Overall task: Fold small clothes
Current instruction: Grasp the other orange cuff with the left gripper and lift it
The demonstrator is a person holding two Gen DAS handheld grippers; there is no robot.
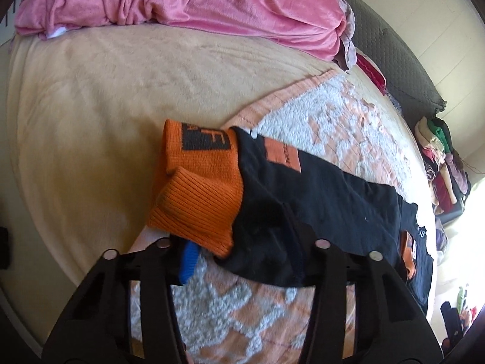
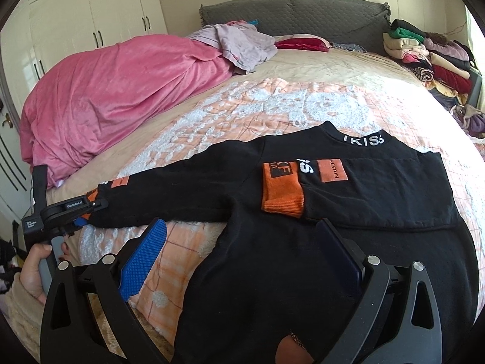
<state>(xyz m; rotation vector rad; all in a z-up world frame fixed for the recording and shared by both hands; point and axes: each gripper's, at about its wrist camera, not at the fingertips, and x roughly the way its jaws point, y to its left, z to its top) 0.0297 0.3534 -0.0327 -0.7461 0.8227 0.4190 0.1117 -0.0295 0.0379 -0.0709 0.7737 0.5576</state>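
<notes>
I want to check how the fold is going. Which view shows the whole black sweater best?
The right wrist view: the black sweater lies spread on the bed, one sleeve folded across its body, the other stretched out to the left claw. The left wrist view shows only that sleeve and its orange cuff up close.

White letters "IKISS" run along the collar (image 2: 362, 139) of the black sweatshirt (image 2: 272, 257); an orange patch (image 2: 332, 170) on its folded sleeve reads "…RLSTON"; the left gripper (image 2: 75, 212) carries "GenRobot.AI"
</notes>
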